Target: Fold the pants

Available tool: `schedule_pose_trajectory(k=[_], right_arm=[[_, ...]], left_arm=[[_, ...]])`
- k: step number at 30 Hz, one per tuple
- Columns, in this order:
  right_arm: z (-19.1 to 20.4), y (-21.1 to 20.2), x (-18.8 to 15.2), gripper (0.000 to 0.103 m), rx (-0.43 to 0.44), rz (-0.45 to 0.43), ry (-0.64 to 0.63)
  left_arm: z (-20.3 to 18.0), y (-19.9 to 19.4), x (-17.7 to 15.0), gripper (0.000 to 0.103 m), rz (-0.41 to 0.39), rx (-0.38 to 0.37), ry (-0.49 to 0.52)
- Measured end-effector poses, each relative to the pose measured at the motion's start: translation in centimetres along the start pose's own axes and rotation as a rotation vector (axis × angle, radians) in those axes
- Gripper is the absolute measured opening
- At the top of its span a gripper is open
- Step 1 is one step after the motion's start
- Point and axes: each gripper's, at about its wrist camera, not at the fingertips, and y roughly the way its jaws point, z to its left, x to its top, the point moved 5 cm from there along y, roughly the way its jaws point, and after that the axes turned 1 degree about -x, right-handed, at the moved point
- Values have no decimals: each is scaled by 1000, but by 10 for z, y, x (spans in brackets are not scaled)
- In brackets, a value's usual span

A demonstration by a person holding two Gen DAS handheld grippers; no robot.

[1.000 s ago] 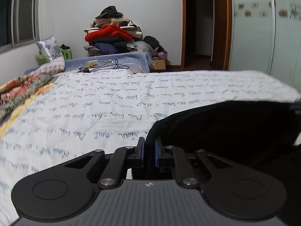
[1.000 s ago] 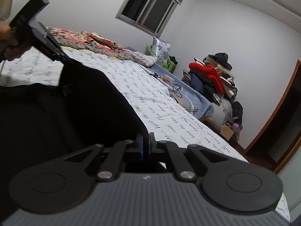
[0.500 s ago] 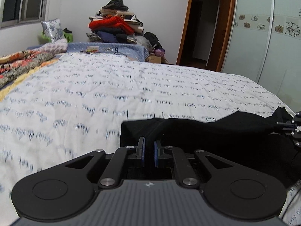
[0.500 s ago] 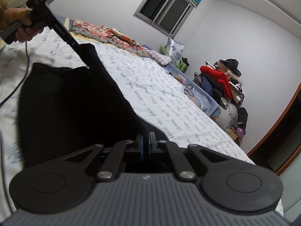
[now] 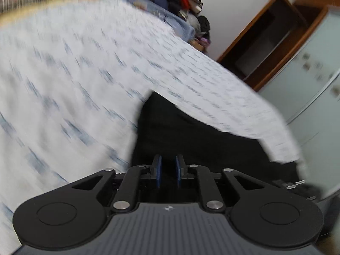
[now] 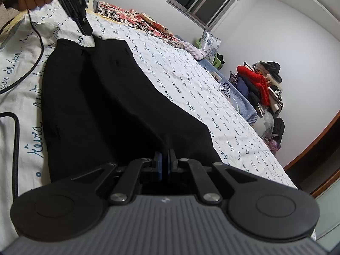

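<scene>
Black pants (image 6: 102, 106) lie stretched along the white bedspread with blue script. My right gripper (image 6: 165, 165) is shut on the near end of the pants. In the right wrist view my left gripper (image 6: 86, 28) is at the far end, its tip touching the pants' edge. In the blurred left wrist view the left gripper (image 5: 167, 170) has a narrow gap between its blue pads, with black cloth (image 5: 191, 136) just beyond; whether cloth lies between them is unclear.
A black cable (image 6: 14, 140) runs over the bedspread (image 6: 191, 80) left of the pants. A patterned quilt (image 6: 136, 19) and pillow (image 6: 209, 42) lie at the far side. A clothes pile (image 6: 261, 85) stands by the wall. A door (image 5: 265, 42) and wardrobe (image 5: 308, 85) are at right.
The pants have come down from hanging to lying flat on the bed. My left gripper has dropped to the bedspread, tilted, and its pads have parted slightly.
</scene>
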Motion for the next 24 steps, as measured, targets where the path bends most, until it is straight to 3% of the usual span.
schedule_pose_trajectory(k=[2, 3, 4, 6, 12, 14, 16, 18, 20, 24], right_arm=[[-1, 1, 0, 5, -3, -1, 7], [-2, 2, 0, 5, -5, -2, 9], [-2, 3, 0, 5, -7, -2, 9], [-2, 2, 0, 5, -8, -1, 6], [-2, -5, 0, 5, -20, -13, 4], [-2, -5, 0, 5, -27, -18, 9], [-3, -6, 2, 5, -36, -25, 13], [-3, -7, 3, 5, -42, -31, 21], [-4, -7, 4, 5, -42, -34, 28], [1, -9, 2, 5, -26, -28, 2]], left_arm=[[-11, 5, -5, 26, 17, -51, -34], [-17, 10, -8, 40, 25, -65, -49], [-21, 14, -9, 65, 32, -72, -66], [-26, 20, -11, 83, 15, -71, -103], [-20, 47, -10, 81, 49, -30, -219], [-18, 54, -10, 74, 56, 7, -245], [-16, 58, -8, 32, 45, 57, -249], [-10, 61, -8, 14, 55, 74, -272], [-8, 61, -9, 8, 48, 69, -292], [-16, 46, -11, 7, -26, 89, -227]])
